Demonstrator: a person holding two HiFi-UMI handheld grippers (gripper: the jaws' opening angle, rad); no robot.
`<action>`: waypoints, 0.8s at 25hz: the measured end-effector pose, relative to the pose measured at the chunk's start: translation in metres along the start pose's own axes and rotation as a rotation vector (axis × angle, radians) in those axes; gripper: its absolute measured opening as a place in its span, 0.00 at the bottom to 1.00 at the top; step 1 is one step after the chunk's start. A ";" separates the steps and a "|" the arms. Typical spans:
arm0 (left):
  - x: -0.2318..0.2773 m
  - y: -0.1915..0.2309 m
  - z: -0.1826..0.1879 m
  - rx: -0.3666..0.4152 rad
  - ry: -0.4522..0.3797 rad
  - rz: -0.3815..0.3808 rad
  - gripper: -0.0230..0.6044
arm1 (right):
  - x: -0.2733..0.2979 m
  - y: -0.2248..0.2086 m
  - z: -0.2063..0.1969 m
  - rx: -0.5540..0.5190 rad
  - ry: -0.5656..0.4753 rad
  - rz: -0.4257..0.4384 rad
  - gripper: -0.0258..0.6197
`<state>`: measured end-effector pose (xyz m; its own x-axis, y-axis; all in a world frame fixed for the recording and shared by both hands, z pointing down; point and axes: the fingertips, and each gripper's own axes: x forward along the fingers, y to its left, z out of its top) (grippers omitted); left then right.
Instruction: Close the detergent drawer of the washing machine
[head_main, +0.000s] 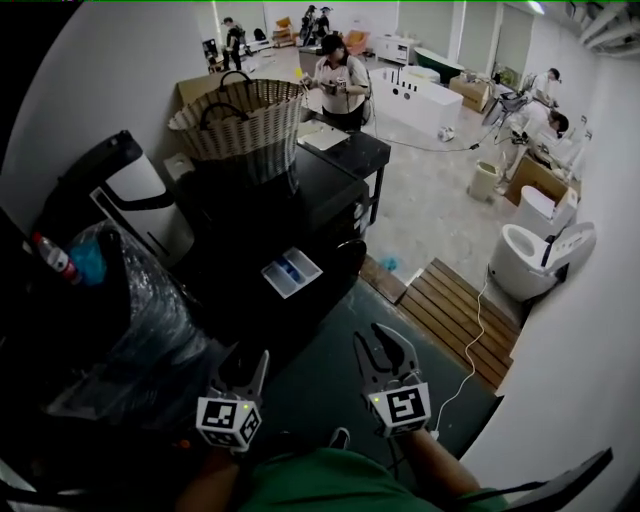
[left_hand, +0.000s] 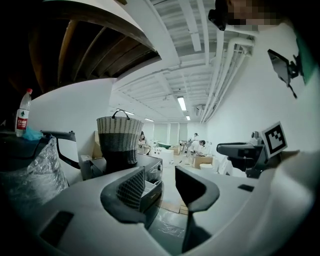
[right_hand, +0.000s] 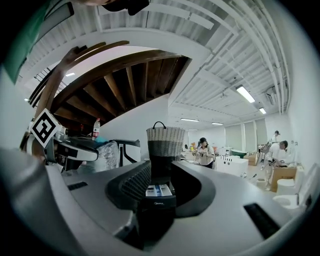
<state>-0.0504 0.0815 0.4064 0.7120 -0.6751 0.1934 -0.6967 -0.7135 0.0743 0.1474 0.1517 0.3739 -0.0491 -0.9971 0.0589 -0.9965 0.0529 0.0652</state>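
Observation:
The black washing machine (head_main: 300, 215) stands ahead of me with its detergent drawer (head_main: 291, 272) pulled out, white and blue compartments showing. Both grippers hover short of it, over the dark green floor mat. My left gripper (head_main: 243, 368) is open and empty; in the left gripper view (left_hand: 162, 190) the drawer (left_hand: 151, 191) lies just beyond its left jaw. Also open, my right gripper (head_main: 383, 345) points at the drawer (right_hand: 159, 192), which is framed between its jaws (right_hand: 160, 186) but some way off and untouched.
A wicker basket (head_main: 243, 117) sits on the machine. Left of it are a plastic-wrapped bundle (head_main: 130, 300) and a water bottle (head_main: 55, 258). At the right lie a wooden pallet (head_main: 455, 310), a white cable (head_main: 470, 350) and a toilet (head_main: 535, 255). A person (head_main: 340, 85) stands behind a black table (head_main: 350, 150).

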 end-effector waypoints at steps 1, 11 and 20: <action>0.005 0.000 -0.001 0.003 0.007 0.007 0.36 | 0.003 -0.004 -0.003 0.000 0.003 0.001 0.26; 0.066 0.028 -0.022 -0.035 0.055 0.004 0.36 | 0.062 -0.034 -0.040 -0.004 0.119 0.000 0.26; 0.141 0.092 -0.033 -0.077 0.081 -0.045 0.36 | 0.151 -0.039 -0.077 -0.021 0.239 -0.006 0.26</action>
<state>-0.0173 -0.0734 0.4730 0.7357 -0.6228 0.2662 -0.6708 -0.7244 0.1591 0.1840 0.0035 0.4569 -0.0236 -0.9561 0.2922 -0.9949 0.0511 0.0868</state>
